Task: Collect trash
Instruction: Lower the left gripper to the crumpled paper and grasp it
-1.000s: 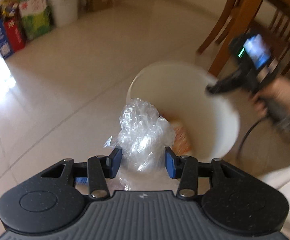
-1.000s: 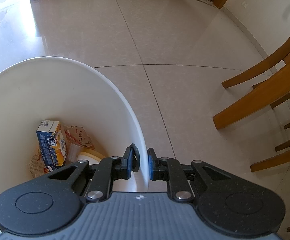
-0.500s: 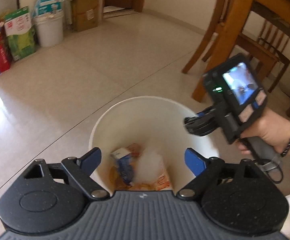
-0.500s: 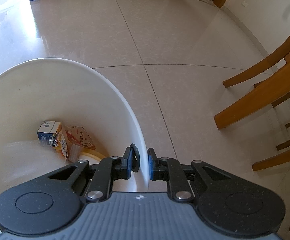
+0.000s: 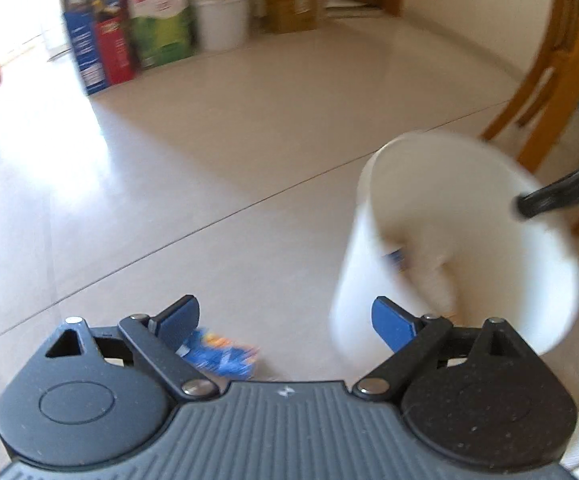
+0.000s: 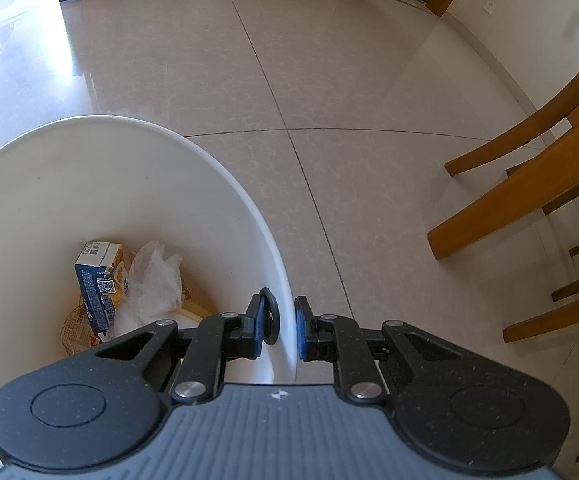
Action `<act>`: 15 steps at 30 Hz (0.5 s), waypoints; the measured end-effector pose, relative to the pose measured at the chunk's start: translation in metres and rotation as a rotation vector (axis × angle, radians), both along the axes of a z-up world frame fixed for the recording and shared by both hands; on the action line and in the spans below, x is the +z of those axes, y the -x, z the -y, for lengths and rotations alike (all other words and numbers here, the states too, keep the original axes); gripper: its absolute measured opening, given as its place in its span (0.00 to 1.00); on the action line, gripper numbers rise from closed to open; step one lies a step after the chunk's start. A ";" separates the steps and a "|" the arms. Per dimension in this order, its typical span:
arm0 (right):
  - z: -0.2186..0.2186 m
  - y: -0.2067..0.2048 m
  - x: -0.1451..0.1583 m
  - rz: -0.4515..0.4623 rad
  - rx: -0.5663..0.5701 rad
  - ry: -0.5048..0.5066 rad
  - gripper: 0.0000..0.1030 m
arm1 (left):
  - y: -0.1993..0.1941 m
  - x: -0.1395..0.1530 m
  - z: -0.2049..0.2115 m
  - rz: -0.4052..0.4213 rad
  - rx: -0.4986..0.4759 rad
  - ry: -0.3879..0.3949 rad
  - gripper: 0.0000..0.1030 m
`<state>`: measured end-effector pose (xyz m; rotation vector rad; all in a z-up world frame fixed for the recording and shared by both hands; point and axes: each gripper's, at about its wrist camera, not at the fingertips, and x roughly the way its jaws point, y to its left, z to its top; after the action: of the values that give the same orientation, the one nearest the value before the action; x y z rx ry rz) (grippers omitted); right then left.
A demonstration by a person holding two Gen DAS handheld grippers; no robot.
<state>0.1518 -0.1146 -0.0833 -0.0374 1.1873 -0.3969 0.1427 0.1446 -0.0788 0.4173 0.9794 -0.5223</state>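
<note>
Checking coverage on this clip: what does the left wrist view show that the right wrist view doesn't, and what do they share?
Left wrist only: a blue wrapper on the floor by the left gripper, whose jaws are opening with nothing between them.

Right wrist only: the right gripper clamped on the bucket's rim, with a crumpled plastic bag inside.

Both: the white bucket, a blue carton inside, the tiled floor.

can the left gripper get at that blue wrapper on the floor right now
Probably yes. The left gripper is opening with nothing between its jaws, and the blue wrapper lies on bare floor just below its left finger, beside the bucket. Nothing seems to block it, though the view is blurred.
</note>
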 end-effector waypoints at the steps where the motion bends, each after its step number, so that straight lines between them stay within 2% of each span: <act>1: 0.000 0.000 0.000 0.000 0.000 0.001 0.18 | 0.000 -0.010 -0.006 -0.011 0.016 -0.011 0.91; 5: -0.001 0.000 -0.001 -0.001 0.000 0.006 0.18 | 0.004 -0.049 -0.026 -0.041 0.080 -0.027 0.91; 12: -0.003 0.000 -0.002 -0.002 0.000 0.011 0.18 | 0.016 -0.124 -0.046 -0.112 0.199 0.041 0.91; 15: -0.003 -0.001 -0.002 -0.003 -0.001 0.012 0.18 | 0.023 -0.155 -0.046 -0.103 0.240 0.036 0.90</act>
<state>0.1527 -0.1114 -0.0851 -0.0479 1.1884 -0.4050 0.1193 0.1910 -0.2343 0.2383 1.1014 -0.3460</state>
